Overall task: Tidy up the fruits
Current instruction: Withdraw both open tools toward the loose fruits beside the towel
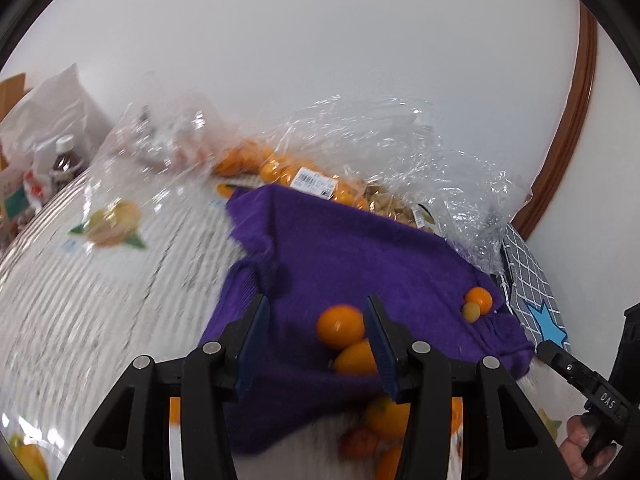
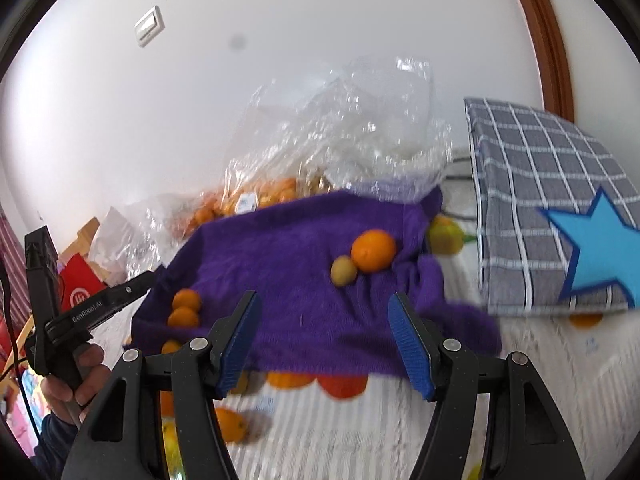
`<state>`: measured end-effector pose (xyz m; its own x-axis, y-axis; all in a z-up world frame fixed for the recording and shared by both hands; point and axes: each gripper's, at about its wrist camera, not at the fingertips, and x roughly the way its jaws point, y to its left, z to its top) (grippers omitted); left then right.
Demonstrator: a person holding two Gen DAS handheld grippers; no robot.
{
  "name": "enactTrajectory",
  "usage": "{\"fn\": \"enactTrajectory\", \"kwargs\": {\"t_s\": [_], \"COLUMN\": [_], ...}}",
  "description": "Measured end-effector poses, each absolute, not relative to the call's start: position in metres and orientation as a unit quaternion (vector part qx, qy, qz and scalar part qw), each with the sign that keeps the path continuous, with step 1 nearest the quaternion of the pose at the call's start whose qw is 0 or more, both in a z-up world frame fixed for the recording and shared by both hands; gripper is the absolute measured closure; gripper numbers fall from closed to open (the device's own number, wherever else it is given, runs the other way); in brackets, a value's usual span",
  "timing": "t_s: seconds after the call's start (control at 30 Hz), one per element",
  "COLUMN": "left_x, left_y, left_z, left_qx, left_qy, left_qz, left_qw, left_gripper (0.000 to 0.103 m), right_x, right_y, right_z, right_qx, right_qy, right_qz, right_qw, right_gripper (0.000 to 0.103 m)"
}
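A purple cloth (image 1: 352,264) lies on the table, also in the right wrist view (image 2: 288,264). On it sit two small oranges (image 1: 341,326) close between my left gripper's open fingers (image 1: 316,312). An orange (image 2: 373,250) and a small yellow-green fruit (image 2: 343,270) lie at the cloth's far right, seen in the left wrist view too (image 1: 478,299). My right gripper (image 2: 322,308) is open and empty above the cloth's near edge. More oranges (image 2: 336,385) lie under the near edge. The two small oranges show at left (image 2: 185,308).
Clear plastic bags (image 1: 360,148) with oranges stand behind the cloth. A grey checked box with a blue star (image 2: 552,208) stands at the right. A white ribbed tablecloth with orange prints (image 1: 112,264) covers the table. Bottles and packets (image 1: 52,168) stand far left.
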<state>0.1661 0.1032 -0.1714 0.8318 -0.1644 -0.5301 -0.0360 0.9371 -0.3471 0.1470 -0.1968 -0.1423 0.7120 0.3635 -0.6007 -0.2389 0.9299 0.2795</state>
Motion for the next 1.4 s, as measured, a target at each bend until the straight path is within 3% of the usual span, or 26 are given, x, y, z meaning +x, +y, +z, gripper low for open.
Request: {"fn": "enactTrajectory", "kwargs": {"t_s": [0.2, 0.57, 1.3, 1.4], "left_x": [0.135, 0.115, 0.114, 0.113], "left_y": [0.117, 0.128, 0.126, 0.126], "left_z": [-0.176, -0.182, -0.184, -0.184], "left_qx": [-0.182, -0.192, -0.188, -0.189], "left_qy": [0.289, 0.3, 0.306, 0.305], "left_qz": [-0.022, -0.01, -0.012, -0.014], "left_qw": [0.94, 0.935, 0.933, 0.933], "left_gripper": [0.056, 0.056, 0.056, 0.056], "right_x": [0.124, 0.093, 0.103, 0.105], "right_y": [-0.178, -0.135, -0.111, -0.108], "right_z": [-0.146, -0.159, -0.18, -0.181], "right_qx": [0.072, 0.02, -0.025, -0.037], "right_qy": [0.357, 0.392, 0.442, 0.443], "right_qz": [0.19, 0.224, 0.2, 0.19], "right_qw": [0.912, 0.892, 0.874, 0.875], "right_gripper": [0.038, 0.057, 0.057, 0.062]}}
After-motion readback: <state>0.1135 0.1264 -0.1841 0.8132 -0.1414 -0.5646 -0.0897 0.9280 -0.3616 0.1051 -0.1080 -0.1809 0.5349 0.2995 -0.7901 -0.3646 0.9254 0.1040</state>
